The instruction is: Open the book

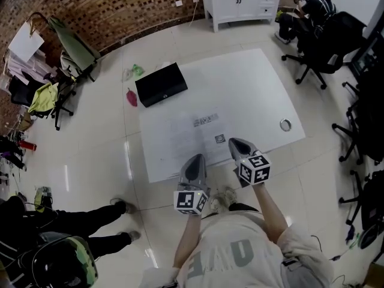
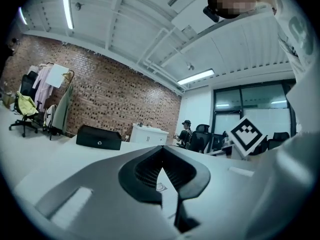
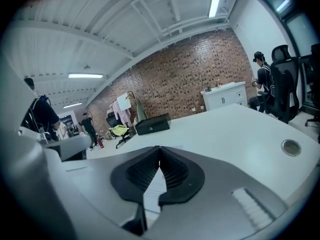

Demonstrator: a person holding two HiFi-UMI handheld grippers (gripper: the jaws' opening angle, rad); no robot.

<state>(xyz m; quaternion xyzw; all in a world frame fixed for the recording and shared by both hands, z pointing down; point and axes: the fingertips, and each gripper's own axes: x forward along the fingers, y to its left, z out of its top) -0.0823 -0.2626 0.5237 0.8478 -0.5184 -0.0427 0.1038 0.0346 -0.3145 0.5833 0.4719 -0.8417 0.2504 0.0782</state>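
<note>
A flat white book [image 1: 191, 134] with faint grey print lies on the white table [image 1: 252, 83], near its front edge, and is hard to tell from the tabletop. My left gripper [image 1: 197, 157] is shut and empty, its tips over the table's front edge at the book's near side. My right gripper [image 1: 231, 141] is also shut and empty, just to the right, over the book's near right corner. In the left gripper view the jaws [image 2: 161, 149] meet, with white surface below them. The right gripper view shows closed jaws [image 3: 160, 148] above a lined white page [image 3: 153, 186].
A black case [image 1: 161, 84] lies at the table's far left corner and a round metal grommet [image 1: 285, 125] near its right edge. Office chairs [image 1: 327, 44] stand to the right, a white cabinet [image 1: 243, 2] behind. One person sits at back right [image 1: 312, 8]; another stands at lower left [image 1: 60, 233].
</note>
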